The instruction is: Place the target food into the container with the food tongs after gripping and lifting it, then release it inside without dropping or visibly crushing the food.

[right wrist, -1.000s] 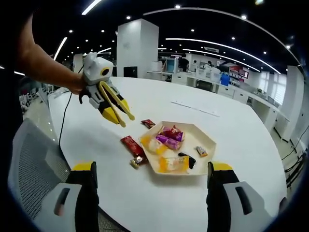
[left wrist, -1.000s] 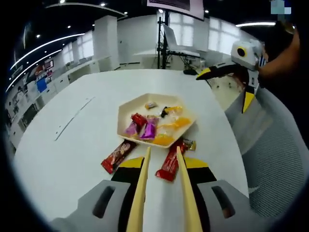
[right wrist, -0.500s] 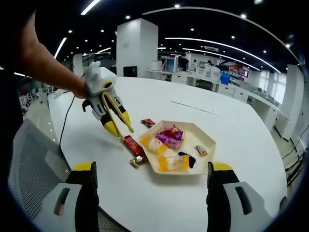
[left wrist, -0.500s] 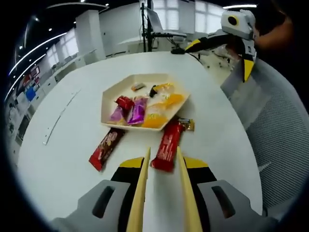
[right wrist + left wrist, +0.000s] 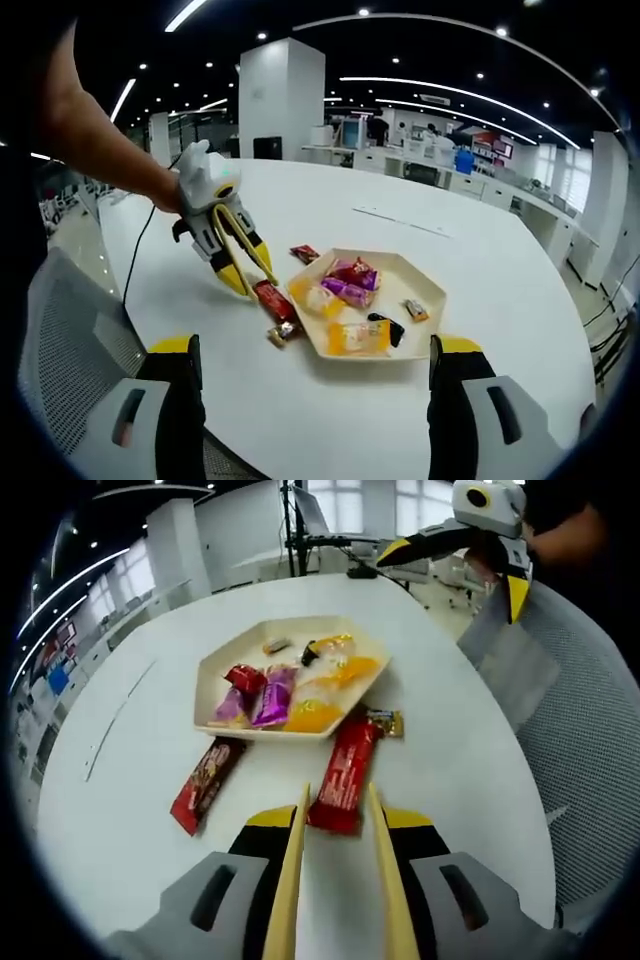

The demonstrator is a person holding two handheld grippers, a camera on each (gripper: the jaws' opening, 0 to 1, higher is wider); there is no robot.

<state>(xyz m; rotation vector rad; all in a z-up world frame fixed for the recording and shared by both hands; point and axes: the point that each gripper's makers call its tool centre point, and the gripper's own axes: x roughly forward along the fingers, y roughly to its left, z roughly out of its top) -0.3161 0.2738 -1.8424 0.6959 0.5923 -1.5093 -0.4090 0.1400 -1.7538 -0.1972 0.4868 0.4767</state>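
Left gripper point(image 5: 337, 805): my tongs point(image 5: 290, 880) ride in its jaws, the two cream blades apart and holding nothing, their tips just at the near end of the red bar point(image 5: 343, 775). In the right gripper view this gripper point(image 5: 252, 282) comes in from 9 o'clock, tips down beside that bar point(image 5: 273, 300).

Right gripper point(image 5: 310, 385): released, jaws spread wide at 5 and 7 o'clock of its own view, nothing between them. In the left gripper view it point(image 5: 470, 555) hangs at 1 o'clock beyond the table's edge, over a grey mesh chair point(image 5: 580, 770).

Target food: the red bar lies flat on the white table point(image 5: 110, 810), pointing from my tong tips toward the tray, its far end near the tray's rim next to a small gold-wrapped sweet point(image 5: 386, 722).

Second bar: a darker red wrapper point(image 5: 205, 780) lies on the table at 9 o'clock of the target, apart from it.

Container: a cream hexagonal tray point(image 5: 215, 675) at mid-table holds red, purple, orange and yellow wrapped sweets. In the right gripper view the tray point(image 5: 430, 300) sits at centre.

Hand: a person's arm point(image 5: 95, 140) grips the left gripper.
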